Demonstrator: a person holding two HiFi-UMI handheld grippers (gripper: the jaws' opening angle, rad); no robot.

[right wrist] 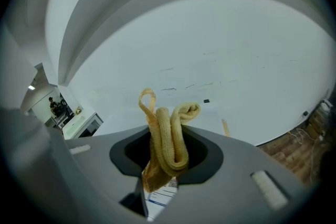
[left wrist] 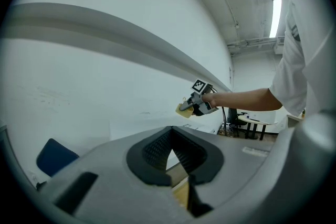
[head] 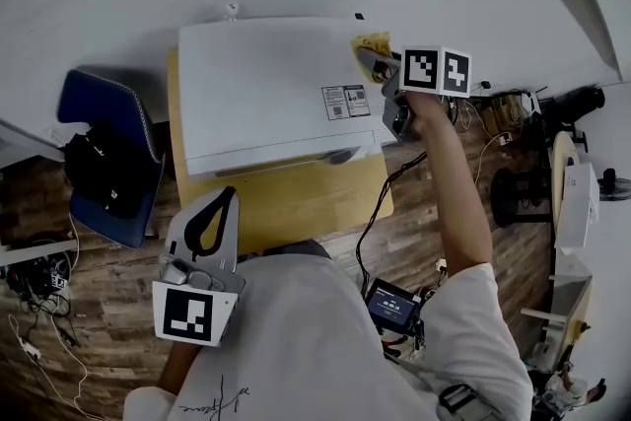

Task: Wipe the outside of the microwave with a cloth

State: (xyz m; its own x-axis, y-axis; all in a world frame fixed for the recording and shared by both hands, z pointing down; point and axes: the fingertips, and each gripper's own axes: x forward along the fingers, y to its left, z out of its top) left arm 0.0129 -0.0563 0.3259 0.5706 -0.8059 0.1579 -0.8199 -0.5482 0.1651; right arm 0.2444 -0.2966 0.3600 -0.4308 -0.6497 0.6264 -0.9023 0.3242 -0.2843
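**Head view.** The right gripper [head: 373, 62], clenched on a folded yellow cloth [head: 372, 43], is at the upper right corner of the white microwave [head: 266, 89], above frame centre. The microwave's long axis runs left to right. Almost all of its top lies left of the cloth, so the next stroke probably runs leftward. The left gripper [head: 227, 202], jaws closed on nothing, hangs at lower left, well apart.

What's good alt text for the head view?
From above: the right gripper holds a yellow cloth at the far right top corner of a white microwave on a wooden table. The left gripper hangs shut and empty near the person's chest.
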